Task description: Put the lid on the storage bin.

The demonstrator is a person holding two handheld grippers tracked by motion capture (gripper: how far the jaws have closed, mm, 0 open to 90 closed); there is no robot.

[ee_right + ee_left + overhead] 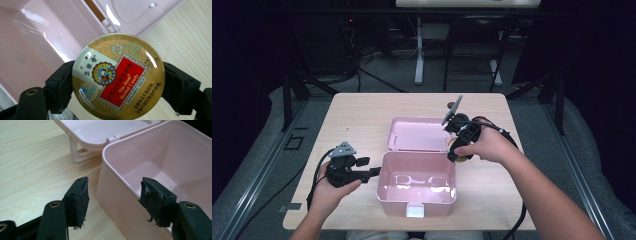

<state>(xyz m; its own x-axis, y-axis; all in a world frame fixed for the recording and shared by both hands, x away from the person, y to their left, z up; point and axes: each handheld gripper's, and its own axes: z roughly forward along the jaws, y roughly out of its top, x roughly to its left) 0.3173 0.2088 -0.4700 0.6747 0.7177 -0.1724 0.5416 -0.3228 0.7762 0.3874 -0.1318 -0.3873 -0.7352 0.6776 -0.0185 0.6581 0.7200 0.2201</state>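
Label: and there it is in the right gripper view, a round tin [118, 76], gold lid with a red panel reading "Nin Jiom Herbal Candy", Chinese characters above and below, a small round emblem at the centre.
Tin position: pinched by its rim between the right tongs [117, 86], lid facing the camera, held over the right rear corner of the pink box [417, 187], right by the hinge.
Box: pink plastic, open, standing on the wooden desk [362, 107]; inside it looks bare and glossy, with moulded hollows in the floor and a white latch on the front wall.
Lid: the box lid [419, 134] lies flung back flat behind the box.
Left tongs: the left tongs [113, 200] are spread wide, one jaw outside the box's left wall, the other inside, nothing gripped.
Hands: left hand [332, 192] low at the box's left side; right hand [484, 145] reaching in over the right rear corner.
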